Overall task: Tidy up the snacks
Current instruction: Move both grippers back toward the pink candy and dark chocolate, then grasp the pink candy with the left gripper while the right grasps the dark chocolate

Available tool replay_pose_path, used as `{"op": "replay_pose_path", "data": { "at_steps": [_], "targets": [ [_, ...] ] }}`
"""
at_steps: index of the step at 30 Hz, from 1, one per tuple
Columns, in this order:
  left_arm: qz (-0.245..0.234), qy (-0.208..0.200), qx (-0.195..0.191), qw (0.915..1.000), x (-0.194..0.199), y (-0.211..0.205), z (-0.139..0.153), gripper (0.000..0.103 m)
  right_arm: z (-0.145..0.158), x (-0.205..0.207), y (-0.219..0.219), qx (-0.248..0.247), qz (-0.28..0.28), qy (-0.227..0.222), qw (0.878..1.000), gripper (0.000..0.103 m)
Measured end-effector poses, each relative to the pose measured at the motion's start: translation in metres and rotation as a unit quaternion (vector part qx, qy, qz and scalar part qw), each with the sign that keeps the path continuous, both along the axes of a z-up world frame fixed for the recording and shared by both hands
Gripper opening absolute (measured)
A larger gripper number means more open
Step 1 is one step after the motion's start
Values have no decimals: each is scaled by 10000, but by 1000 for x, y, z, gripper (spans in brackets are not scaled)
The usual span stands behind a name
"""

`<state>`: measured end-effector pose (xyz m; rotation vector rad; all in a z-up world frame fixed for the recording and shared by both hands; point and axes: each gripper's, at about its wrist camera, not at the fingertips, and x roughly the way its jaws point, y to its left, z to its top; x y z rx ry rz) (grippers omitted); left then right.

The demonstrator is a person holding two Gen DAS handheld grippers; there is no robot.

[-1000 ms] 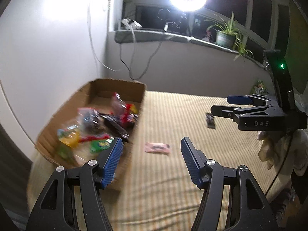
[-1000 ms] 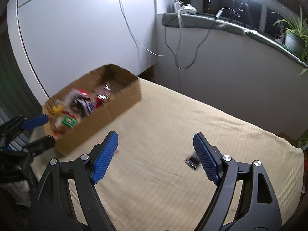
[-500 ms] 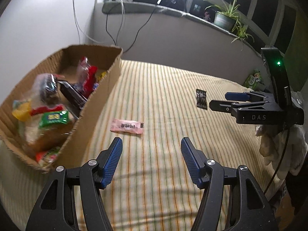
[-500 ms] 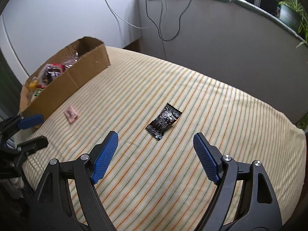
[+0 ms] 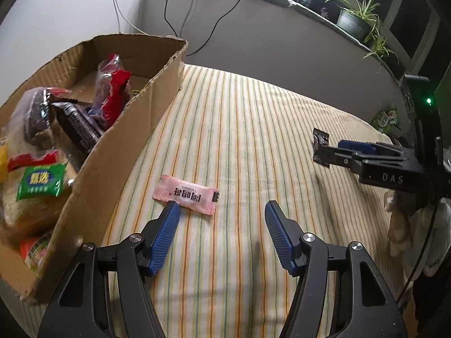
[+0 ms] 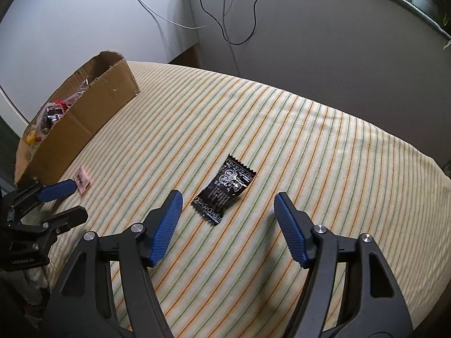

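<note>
Both grippers have dropped toward the striped cloth. Left wrist: the left gripper, wide and empty, hangs over the pink packet beside the cardboard box. Right wrist: the right gripper, jaws just narrowing yet apart, faces the black packet, well apart from the box.

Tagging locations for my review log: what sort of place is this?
Probably a bedroom at home: a striped bedsheet as the work surface, a potted plant on the window ledge, cables hanging down the wall.

Both wrist views down onto bedspread
</note>
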<state>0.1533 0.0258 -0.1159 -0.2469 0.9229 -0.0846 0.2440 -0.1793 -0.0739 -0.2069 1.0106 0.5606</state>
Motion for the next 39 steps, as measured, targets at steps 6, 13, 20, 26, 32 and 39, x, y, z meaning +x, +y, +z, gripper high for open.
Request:
{"op": "replay_pose_path", "data": {
  "at_steps": [6, 13, 20, 26, 32, 39],
  "targets": [
    [-24, 22, 157, 9999, 15, -5, -1, 63, -3, 8, -1, 22, -36, 33, 10000, 70],
    [-156, -19, 299, 9994, 33, -9, 1, 58, -5, 12, 4, -32, -35, -47, 10000, 70],
    [-333, -84, 619, 9975, 25, -13, -1, 46, -6, 14, 11, -22, -44, -104, 9999, 64],
    [-313, -122, 760, 9965, 20, -9, -1, 32, -8, 12, 25, -271, -5, -240, 9993, 47],
    [-312, -186, 816, 9960, 17, -9, 0, 19, -8, 1, 31, -441, 82, -318, 9985, 32],
    [-338, -222, 707, 9967, 6, -9, 3, 19, -5, -9, 27, -404, 50, -289, 9988, 28]
  ]
}}
